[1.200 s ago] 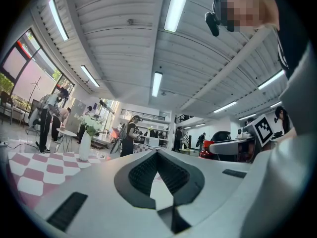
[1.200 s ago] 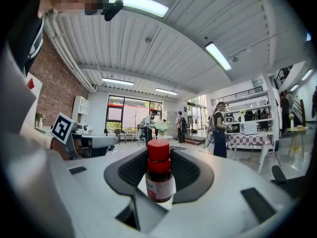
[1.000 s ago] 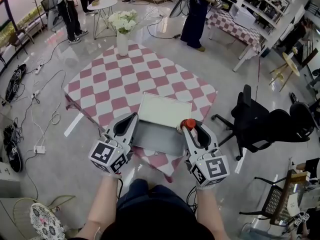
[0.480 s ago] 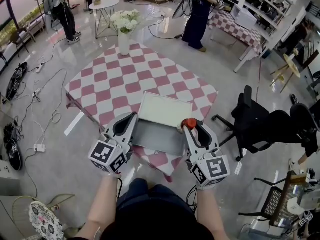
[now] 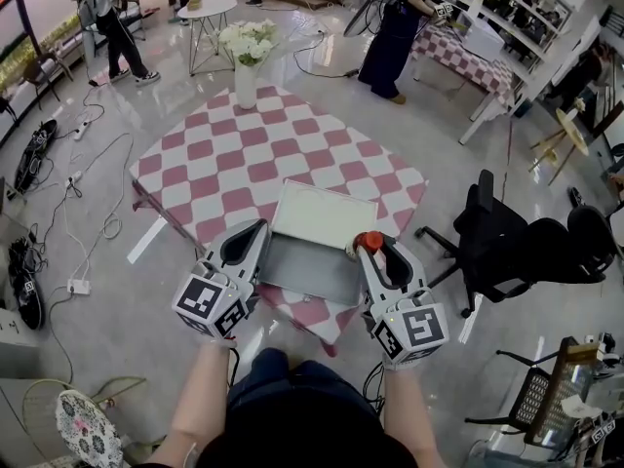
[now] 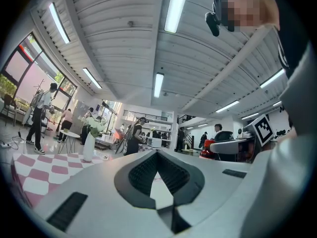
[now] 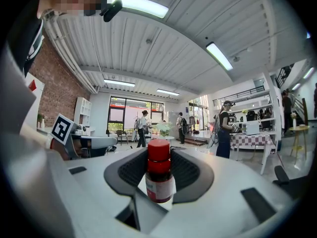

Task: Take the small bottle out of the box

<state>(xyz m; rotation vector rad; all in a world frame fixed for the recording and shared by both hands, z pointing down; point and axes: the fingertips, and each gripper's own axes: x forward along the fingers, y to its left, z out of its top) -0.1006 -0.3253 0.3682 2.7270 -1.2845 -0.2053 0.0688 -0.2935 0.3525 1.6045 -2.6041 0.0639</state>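
A black office chair [image 5: 522, 250] stands just right of the worktop [image 5: 219, 164]. Loose cables [image 5: 83, 178] trail over the glossy floor on its left. Further back are a round white side table [image 5: 207, 8], a second chequered table [image 5: 463, 52] and a standing person in dark clothes [image 5: 390, 32]. Nothing lies between the grippers and the box.

A pink-and-white chequered cloth covers the worktop. At its far corner a white vase [image 5: 245, 84] holds white flowers [image 5: 246, 40]. Near the front edge sits a flat rectangular box [image 5: 310, 271] with a plain grey inside. Its white lid [image 5: 322, 213] is folded back away from the person.

The small bottle [image 5: 368, 240] is out of the box, held upright at its right near edge by the right gripper [image 5: 374, 252], whose jaws clamp it around the body. In the right gripper view the small bottle [image 7: 159, 175] shows a red screw cap, dark glass and a pale label.

The left gripper [image 5: 254, 230] rests at the box's left side. Its ribbed black jaws meet at the tips with nothing between them.
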